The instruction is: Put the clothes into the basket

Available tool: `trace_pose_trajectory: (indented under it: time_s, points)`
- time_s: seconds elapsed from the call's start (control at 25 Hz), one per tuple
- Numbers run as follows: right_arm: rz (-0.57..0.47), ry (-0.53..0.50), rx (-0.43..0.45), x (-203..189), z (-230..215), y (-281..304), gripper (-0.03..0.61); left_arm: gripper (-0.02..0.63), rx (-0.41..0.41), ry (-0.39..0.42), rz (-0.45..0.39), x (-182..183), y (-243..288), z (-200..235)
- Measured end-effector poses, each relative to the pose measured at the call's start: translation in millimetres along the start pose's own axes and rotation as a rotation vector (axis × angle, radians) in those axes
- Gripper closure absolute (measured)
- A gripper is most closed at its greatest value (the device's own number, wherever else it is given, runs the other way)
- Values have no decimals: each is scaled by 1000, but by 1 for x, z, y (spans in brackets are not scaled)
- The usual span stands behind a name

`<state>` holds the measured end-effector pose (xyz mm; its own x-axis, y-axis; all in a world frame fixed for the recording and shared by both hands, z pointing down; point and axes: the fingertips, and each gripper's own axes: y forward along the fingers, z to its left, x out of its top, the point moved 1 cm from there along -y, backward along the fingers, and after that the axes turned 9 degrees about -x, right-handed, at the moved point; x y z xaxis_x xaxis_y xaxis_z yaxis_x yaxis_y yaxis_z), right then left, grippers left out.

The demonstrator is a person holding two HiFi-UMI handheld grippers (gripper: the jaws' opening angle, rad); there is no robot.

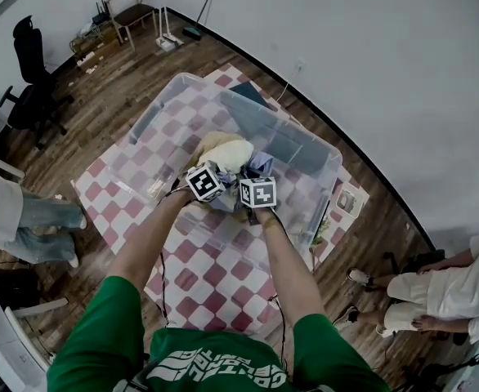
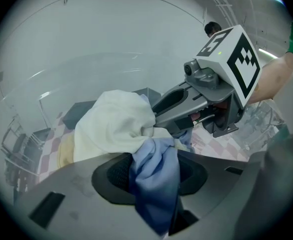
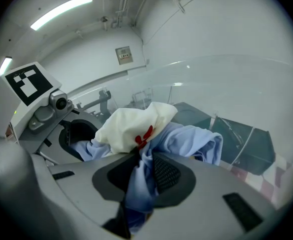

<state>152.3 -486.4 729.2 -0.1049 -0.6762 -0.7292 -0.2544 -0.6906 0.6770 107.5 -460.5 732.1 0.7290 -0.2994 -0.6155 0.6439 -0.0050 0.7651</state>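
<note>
Transport step: left tool and right tool both clamp light-blue cloth garment above clear plastic basket; next, lower and release.

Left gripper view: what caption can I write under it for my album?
The left hand-held gripper pinches a light blue cloth, bundled with a cream cloth, by the clear plastic bin.

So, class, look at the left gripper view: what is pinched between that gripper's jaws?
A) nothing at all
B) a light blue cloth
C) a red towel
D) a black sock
B: in its own view, the left gripper has its jaws closed on a light blue cloth that hangs down between them, with a cream garment bunched just above.
</note>
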Motion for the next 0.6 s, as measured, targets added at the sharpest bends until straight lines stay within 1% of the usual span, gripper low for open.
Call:
trace_pose_trajectory:
  time_s: [0.16,0.28,0.48,0.6]
  points:
    - [-5,-16,-3,7,-1,-7,499,456,12,18,-2,4,-7,-2]
    - [-12,-23,-13,9,-2,-14,483,448,61,66,0,8,-16,-1]
    - [-17,-12,-26,11,-5,-31,431,402,74,97,48,2,-21,-7]
    - [-33,-6,-36,15,-5,-46,414,374,116,118,57,6,-40,-5]
